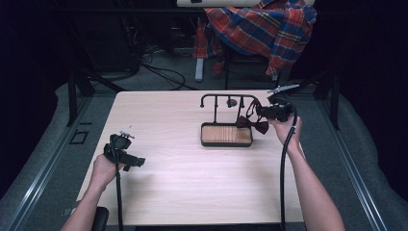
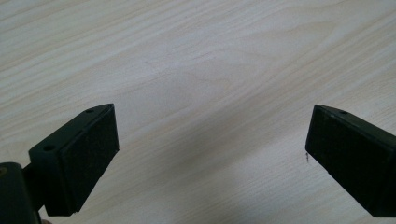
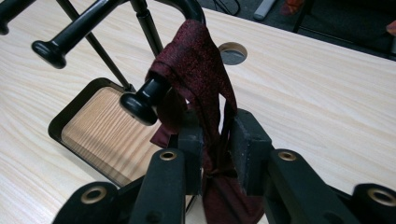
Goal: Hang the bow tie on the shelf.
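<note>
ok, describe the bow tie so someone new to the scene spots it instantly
Start at the light wooden table and find the black stand with a wood-lined tray at its far right. The bow tie hangs at that stand's right end, gripped by the right gripper. It is the only dark red fabric piece on the table.

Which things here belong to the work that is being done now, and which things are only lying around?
In use:
- bow tie, strap draped over a peg of the stand
- stand with wooden tray
- right hand-held gripper, shut on the bow tie

Not in use:
- left hand-held gripper, open over bare table
- plaid cloth behind the table
- cables on the floor
</note>
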Action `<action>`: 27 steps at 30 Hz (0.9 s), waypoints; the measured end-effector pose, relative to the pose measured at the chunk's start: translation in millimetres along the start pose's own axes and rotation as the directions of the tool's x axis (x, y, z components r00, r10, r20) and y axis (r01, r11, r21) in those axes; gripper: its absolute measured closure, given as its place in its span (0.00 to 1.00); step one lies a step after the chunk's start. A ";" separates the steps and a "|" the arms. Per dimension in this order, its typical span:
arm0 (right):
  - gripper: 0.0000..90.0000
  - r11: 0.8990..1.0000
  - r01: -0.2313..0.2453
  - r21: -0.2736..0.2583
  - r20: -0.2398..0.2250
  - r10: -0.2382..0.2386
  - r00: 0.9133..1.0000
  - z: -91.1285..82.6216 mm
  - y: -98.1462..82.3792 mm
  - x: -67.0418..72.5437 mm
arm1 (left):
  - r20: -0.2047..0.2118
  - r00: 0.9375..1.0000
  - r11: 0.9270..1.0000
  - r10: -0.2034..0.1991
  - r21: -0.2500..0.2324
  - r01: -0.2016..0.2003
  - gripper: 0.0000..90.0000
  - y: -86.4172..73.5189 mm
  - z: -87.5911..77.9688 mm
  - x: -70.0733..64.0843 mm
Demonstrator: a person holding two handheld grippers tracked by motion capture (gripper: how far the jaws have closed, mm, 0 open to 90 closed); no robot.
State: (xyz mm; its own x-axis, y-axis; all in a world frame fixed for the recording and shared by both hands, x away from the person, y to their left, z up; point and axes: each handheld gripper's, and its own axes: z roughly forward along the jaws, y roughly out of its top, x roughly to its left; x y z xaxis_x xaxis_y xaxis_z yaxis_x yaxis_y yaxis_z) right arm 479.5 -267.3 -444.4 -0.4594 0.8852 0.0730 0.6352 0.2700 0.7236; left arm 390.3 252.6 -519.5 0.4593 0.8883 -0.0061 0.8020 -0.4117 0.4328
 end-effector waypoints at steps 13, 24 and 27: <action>0.95 0.999 0.032 0.007 0.020 -0.032 0.999 0.0 1.5 2.2 | 0.006 1.000 1.000 0.004 0.002 -0.004 0.03 0.5 0.4 -0.5; 0.63 0.997 0.050 0.051 0.006 -0.050 0.999 -9.3 0.1 1.4 | 0.005 1.000 1.000 0.006 0.006 -0.006 0.03 0.5 -0.2 -1.0; 0.58 0.996 0.054 0.067 0.006 -0.054 0.999 -12.2 -0.5 1.8 | 0.008 1.000 1.000 0.006 0.008 -0.006 0.03 0.6 0.0 -1.5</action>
State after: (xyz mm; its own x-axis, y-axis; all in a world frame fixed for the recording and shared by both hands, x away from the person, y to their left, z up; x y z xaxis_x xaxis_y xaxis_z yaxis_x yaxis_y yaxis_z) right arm 470.8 -270.5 -436.3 -0.4891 0.8718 0.0293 0.6499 0.3418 0.6788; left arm 390.1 251.0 -519.3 0.4671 0.8842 -0.0106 0.8021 -0.4186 0.4259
